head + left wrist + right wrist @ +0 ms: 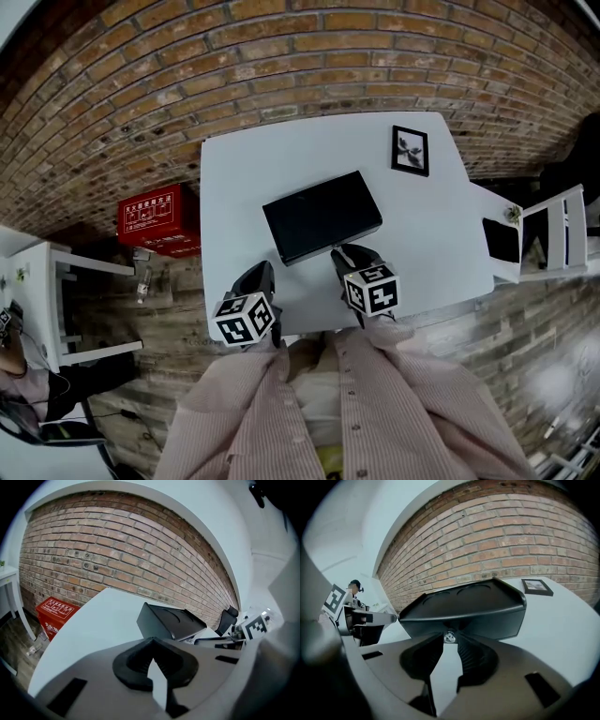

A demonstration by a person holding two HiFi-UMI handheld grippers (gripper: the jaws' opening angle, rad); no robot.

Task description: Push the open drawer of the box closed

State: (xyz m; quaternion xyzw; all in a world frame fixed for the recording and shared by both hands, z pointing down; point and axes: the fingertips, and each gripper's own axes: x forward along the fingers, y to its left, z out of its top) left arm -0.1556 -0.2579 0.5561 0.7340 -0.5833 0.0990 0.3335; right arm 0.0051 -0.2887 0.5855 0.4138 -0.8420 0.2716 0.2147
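The person wears a pale pink shirt (394,412) with fine vertical stripes, closed down the front by small light buttons (357,413), and long sleeves (225,412) of the same cloth. The left gripper (255,277) and the right gripper (349,255) both have black jaws, and each carries a white cube (246,319) printed with black square markers (a different pattern on each face). In its own view the left gripper (151,641) has a smooth grey body with dark rectangular slots (65,696) and ribbed black pads (133,663). The right gripper (450,638) is built the same.
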